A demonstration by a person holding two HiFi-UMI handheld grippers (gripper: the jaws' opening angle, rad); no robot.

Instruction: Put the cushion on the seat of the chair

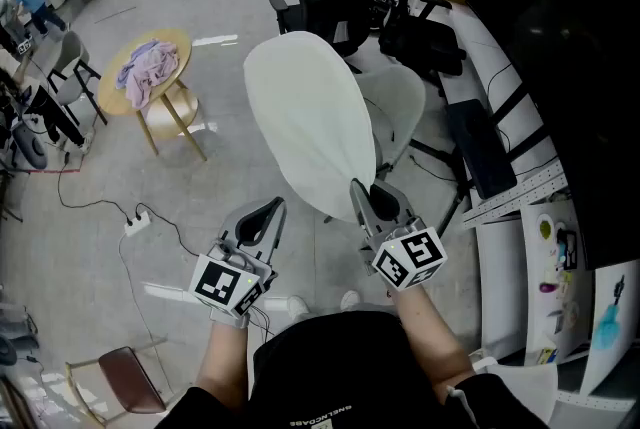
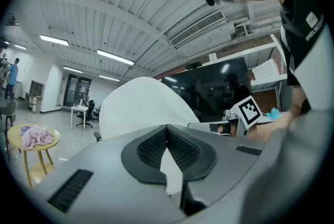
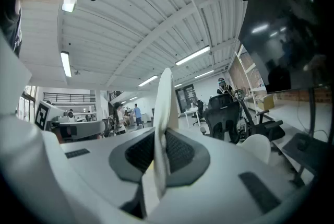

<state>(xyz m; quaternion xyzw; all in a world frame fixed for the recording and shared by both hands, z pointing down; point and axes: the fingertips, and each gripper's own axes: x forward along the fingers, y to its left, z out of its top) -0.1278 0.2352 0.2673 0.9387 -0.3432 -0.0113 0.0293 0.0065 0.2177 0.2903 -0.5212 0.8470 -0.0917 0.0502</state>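
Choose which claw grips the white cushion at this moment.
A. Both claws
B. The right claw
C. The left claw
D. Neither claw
B: the right gripper view shows the cushion pinched by its edge between the jaws of the right claw, while the left claw is shut with nothing in it.

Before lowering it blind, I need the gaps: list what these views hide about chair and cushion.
Head view: the white oval cushion covers most of the white shell chair, so its seat can't be made out.
Right gripper view: the cushion shows edge-on only; its faces are unseen.
Left gripper view: the left gripper cuts off the cushion's bottom.
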